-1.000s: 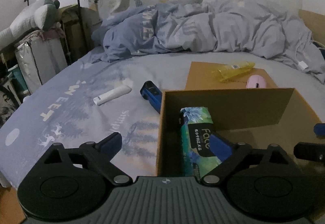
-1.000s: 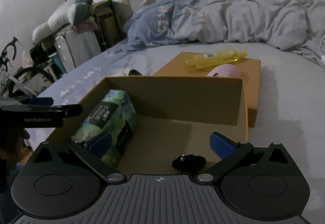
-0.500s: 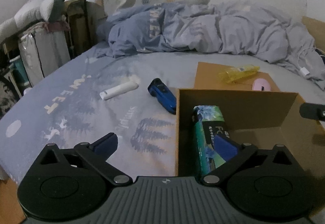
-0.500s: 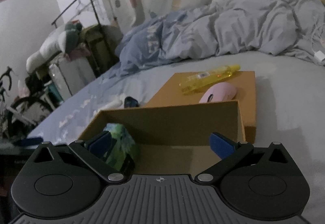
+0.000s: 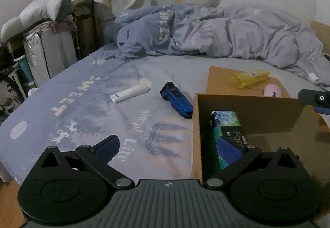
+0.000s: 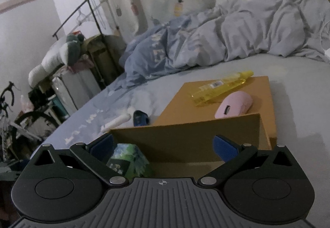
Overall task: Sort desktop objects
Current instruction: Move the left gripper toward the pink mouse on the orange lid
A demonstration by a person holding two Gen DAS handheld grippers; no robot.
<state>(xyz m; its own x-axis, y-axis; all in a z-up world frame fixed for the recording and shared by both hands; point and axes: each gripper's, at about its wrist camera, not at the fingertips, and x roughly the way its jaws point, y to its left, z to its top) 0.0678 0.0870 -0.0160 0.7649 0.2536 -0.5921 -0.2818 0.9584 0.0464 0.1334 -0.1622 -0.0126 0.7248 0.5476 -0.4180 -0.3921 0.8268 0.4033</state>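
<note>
The cardboard box [image 5: 247, 116] is taken as the landmark; it is set on the bed sheet [image 5: 82, 108] with its top open and its back wall standing upright. Inside, against the box's left wall, a green tissue pack [image 5: 225, 131] is laid on its side; the rest of the box floor to the right of the pack is seen bare. Behind the back wall a flat cardboard flap [image 6: 206, 93] is spread on the bed, and on it a yellow bottle [image 6: 222, 86] and a pink mouse [image 6: 235, 107] are laid, the mouse just behind the wall's top edge. Just outside the box's left wall, near its far corner, a blue device [image 5: 176, 100] is lying on the sheet, and farther left a white tube [image 5: 130, 93] is lying apart from it. Wide open sheet is left on that side. The left gripper [image 5: 169, 145] is held over the box's near left edge, its fingers spread wide with nothing pinched. The right gripper [image 6: 163, 144] is held over the box's near side, its fingers likewise spread and empty.
</note>
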